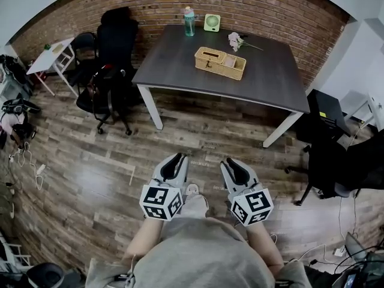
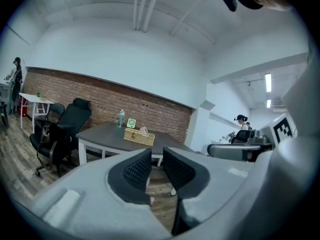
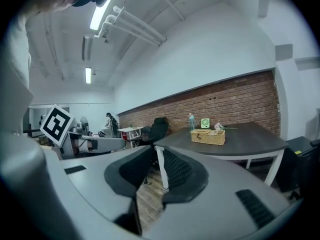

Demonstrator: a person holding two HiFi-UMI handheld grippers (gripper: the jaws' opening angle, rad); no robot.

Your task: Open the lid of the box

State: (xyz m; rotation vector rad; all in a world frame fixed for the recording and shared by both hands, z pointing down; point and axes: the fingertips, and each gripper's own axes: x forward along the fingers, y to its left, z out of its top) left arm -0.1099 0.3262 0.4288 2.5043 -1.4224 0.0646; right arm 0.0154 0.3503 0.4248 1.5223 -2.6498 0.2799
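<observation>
A woven wicker box with a closed lid stands on the dark table, far ahead of me. It also shows small in the left gripper view as the box and in the right gripper view as the box. My left gripper and right gripper are held side by side close to my body, over the wooden floor and well short of the table. The left gripper's jaws stand slightly apart with nothing between them. So do the right gripper's jaws.
On the table stand a teal bottle, a small green fan and a pink flower. Black office chairs stand left of it, another black chair to the right. A small white table is far left. Cables lie along the left wall.
</observation>
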